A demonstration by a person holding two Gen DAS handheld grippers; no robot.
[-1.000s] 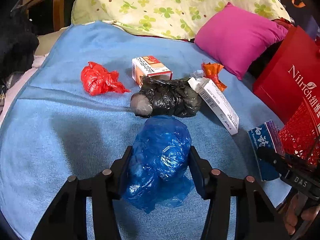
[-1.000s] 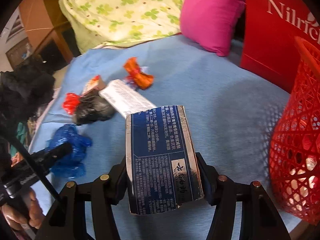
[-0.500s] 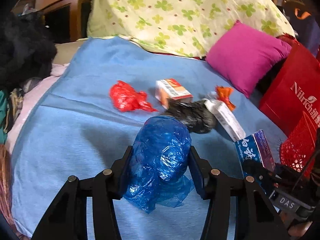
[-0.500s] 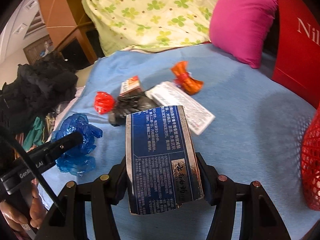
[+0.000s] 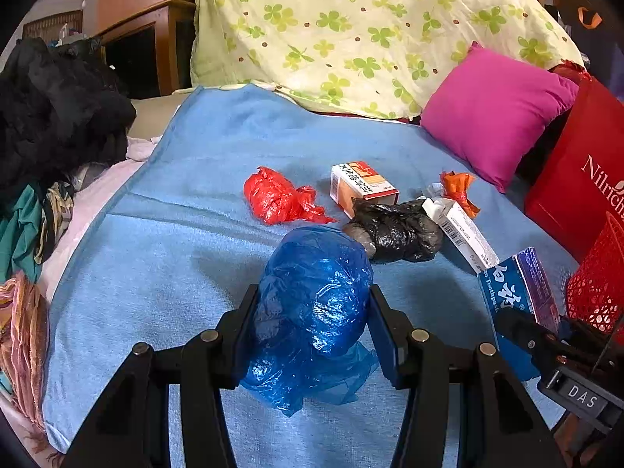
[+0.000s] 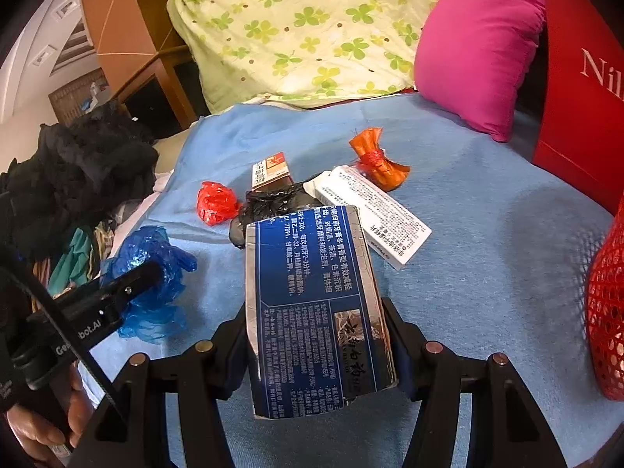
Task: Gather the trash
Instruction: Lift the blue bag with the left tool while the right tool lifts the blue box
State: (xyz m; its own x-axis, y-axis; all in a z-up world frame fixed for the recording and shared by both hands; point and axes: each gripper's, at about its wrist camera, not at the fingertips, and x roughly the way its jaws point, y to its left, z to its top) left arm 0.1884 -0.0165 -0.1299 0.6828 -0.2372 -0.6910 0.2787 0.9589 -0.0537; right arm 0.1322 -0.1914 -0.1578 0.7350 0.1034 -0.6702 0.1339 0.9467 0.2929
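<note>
Blue crinkled plastic fills the left gripper [image 5: 312, 323], whose fingers [image 5: 243, 335] are clenched on both sides of a blue plastic bag [image 5: 312, 304] held just above the blue blanket [image 5: 175, 273] that covers the bed. In the right wrist view the right gripper [image 6: 316, 345] has its fingers [image 6: 397, 347] clamped on the long sides of a dark blue toothpaste box [image 6: 312, 312], printed face up, also raised off the blanket. Loose trash lies further back on the blanket in a tight cluster: a crumpled red plastic bag [image 5: 279, 197] to the left, a small orange and white carton [image 5: 360, 187] behind, a knotted black plastic bag [image 5: 394, 230] touching that carton, a long white box [image 5: 464, 234] leaning against the black bag's right side, and an orange wrapper [image 5: 458, 191] just behind the white box. A red mesh basket [image 6: 606, 312] stands at the right edge, near the toothpaste box, with a red paper bag [image 5: 585, 183] behind it. A magenta cushion [image 5: 495, 113] and a green clover-print quilt [image 5: 351, 31] sit at the head of the bed, and dark clothes [image 5: 50, 109] are piled off the left side
</note>
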